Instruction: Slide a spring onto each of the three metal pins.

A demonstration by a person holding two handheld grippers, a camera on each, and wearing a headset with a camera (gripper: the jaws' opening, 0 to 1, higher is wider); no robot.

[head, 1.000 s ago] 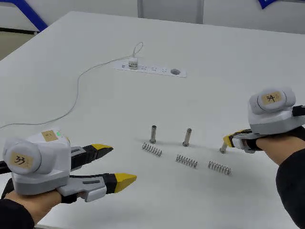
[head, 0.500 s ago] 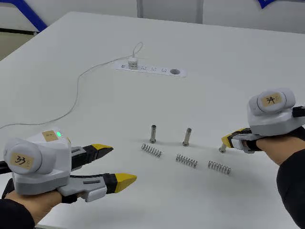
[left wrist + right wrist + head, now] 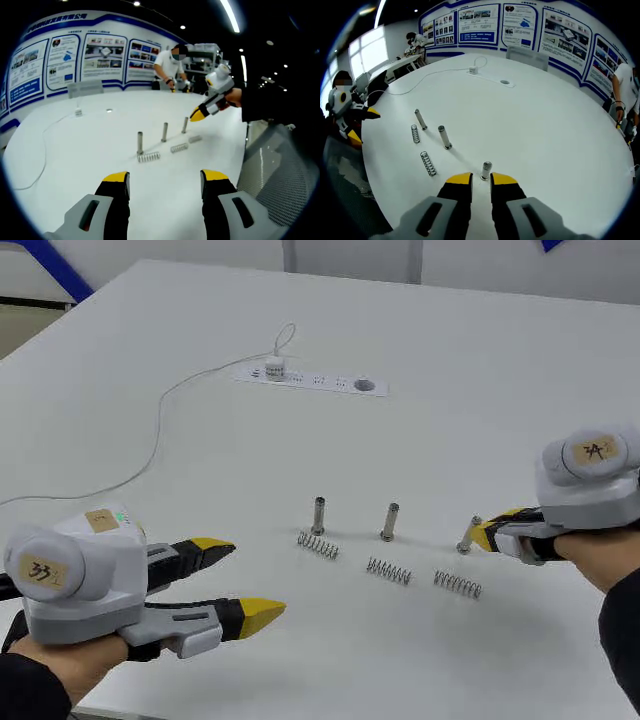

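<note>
3 springs (image 3: 388, 571) loose, left hand-held gripper (image 3: 247, 577) open, right hand-held gripper (image 3: 482, 535) clamping rightmost pin (image 3: 466, 537)

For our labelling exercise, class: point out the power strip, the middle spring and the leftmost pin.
power strip (image 3: 312, 383): head view, middle of its white body.
middle spring (image 3: 389, 571): head view, centre coils.
leftmost pin (image 3: 318, 516): head view, mid-shaft.

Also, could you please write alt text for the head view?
On a white table, a left pin and middle pin stand upright, with three springs lying loose in front. The right gripper has its tips at the leaning right pin; the left gripper hovers open, lower left.
</note>
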